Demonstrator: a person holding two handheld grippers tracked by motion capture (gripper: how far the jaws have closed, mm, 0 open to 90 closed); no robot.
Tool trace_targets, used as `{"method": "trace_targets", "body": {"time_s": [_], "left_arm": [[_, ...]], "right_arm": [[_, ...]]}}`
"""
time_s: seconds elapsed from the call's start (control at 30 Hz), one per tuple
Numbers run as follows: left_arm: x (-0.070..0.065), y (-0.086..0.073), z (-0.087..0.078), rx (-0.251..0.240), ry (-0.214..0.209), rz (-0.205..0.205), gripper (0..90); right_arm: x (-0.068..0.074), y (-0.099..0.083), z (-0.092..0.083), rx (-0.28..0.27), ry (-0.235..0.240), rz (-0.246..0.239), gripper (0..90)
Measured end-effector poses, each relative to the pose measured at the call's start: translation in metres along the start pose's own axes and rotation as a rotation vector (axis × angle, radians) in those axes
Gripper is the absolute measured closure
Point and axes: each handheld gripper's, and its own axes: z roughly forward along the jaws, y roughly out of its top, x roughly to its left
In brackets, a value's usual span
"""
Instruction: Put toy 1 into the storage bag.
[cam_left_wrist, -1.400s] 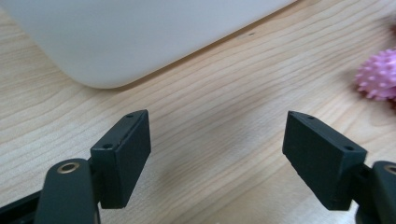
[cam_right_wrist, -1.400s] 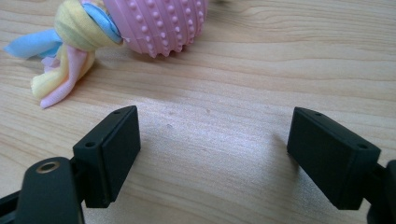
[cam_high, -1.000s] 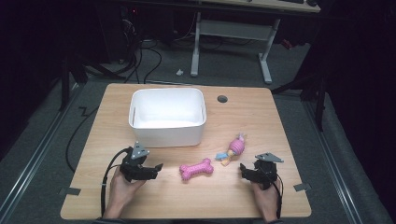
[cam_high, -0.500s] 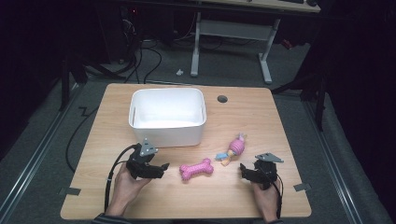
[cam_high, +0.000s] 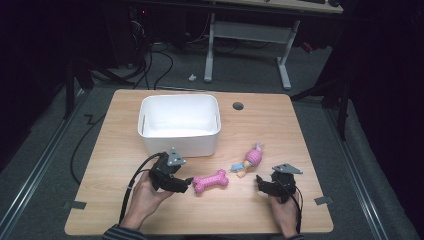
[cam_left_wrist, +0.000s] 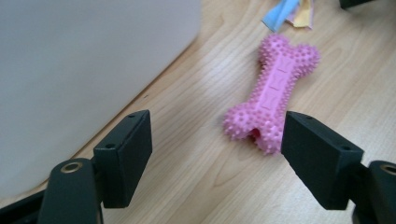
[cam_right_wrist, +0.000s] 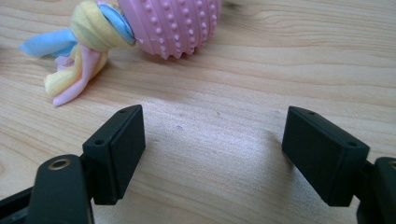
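Observation:
A pink spiky bone toy (cam_high: 210, 181) (cam_left_wrist: 273, 93) lies on the wooden table in front of the white bin (cam_high: 180, 142) (cam_left_wrist: 84, 60). My left gripper (cam_high: 186, 184) (cam_left_wrist: 224, 154) is open just left of the bone. The bone's near end sits close ahead of its right jaw, untouched. A pink knobbly ball with blue, yellow and pink cloth tails (cam_high: 250, 160) (cam_right_wrist: 170, 23) lies to the right of the bone. My right gripper (cam_high: 261, 182) (cam_right_wrist: 210, 149) points at it from a short way off. Its jaws have just been closing a little, still open over bare wood.
A round cable hole (cam_high: 238, 106) sits near the table's far edge. Grey tape tabs (cam_high: 323, 200) mark the front corners. Each gripper trails a black cable (cam_high: 134, 180). A desk frame (cam_high: 247, 32) stands on the floor beyond the table.
My left gripper has moved right and slightly up, closing in on the bone toy. The right hand has kept its place, and neither toy has moved.

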Motion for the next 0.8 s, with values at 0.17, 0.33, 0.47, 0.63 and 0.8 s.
{"method": "trace_targets", "body": {"time_s": [0.17,0.33,0.47,0.63,0.8], "left_arm": [[-0.008,0.014,0.012,0.014,-0.034,0.032,30.9],[-0.017,0.025,0.031,0.027,-0.061,0.070,32.8],[-0.018,0.027,0.041,0.039,-0.079,0.075,33.4],[-0.022,0.030,0.054,0.060,-0.104,0.089,34.3],[-0.025,0.032,0.064,0.076,-0.106,0.108,35.7]], "right_arm": [[0.000,0.000,0.000,0.001,-0.001,0.003,21.3],[0.001,0.000,0.000,0.001,0.002,0.002,21.3],[0.002,0.000,-0.001,0.002,0.005,0.002,21.3],[0.002,-0.001,-0.001,0.001,0.005,0.002,21.3],[0.002,-0.001,-0.001,0.002,0.006,0.001,21.3]]}}
